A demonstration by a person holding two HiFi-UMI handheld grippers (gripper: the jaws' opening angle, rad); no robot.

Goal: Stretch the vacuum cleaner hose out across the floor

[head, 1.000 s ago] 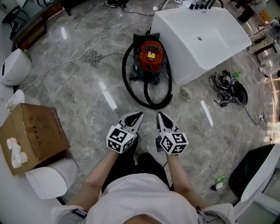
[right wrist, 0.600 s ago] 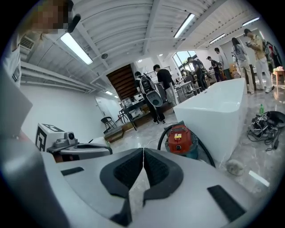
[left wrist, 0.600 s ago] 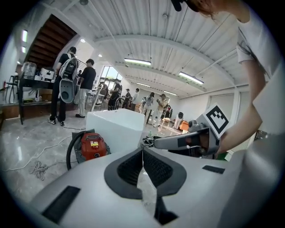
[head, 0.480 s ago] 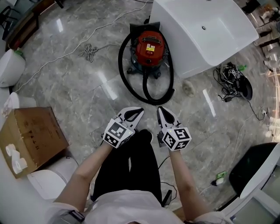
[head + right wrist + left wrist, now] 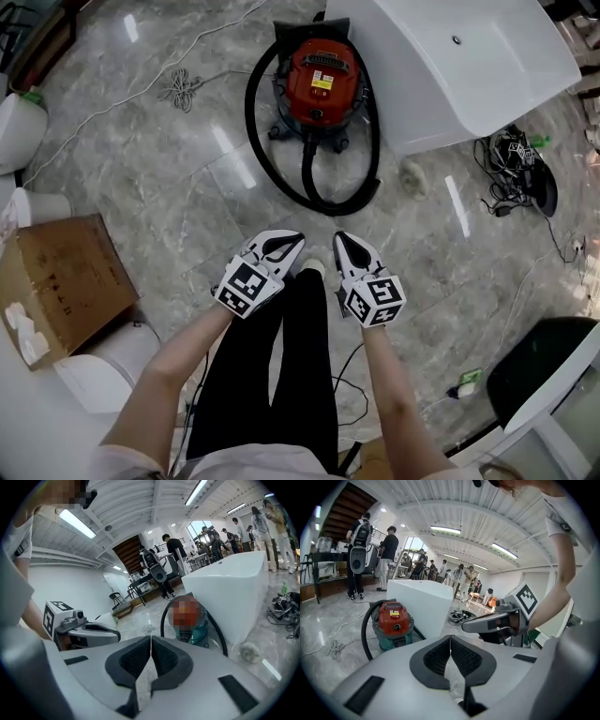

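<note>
On the marble floor (image 5: 169,197): red vacuum cleaner (image 5: 321,80), black hose (image 5: 248,117) looped around it.
Left tool (image 5: 292,244): pressed together, holding nothing.
Right tool (image 5: 343,242): pressed together, holding nothing.

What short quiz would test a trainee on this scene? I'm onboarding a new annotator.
1. True or false: the left gripper is shut on the black hose.
2. How does the hose lie? A) curled around the red vacuum cleaner; B) stretched out straight; C) hung on a wall.
3. Name the big white thing right beside the vacuum cleaner.
Key: 1 false: the left gripper and the right gripper are both shut on nothing, short of the hose. 2 A. 3 the bathtub.
</note>
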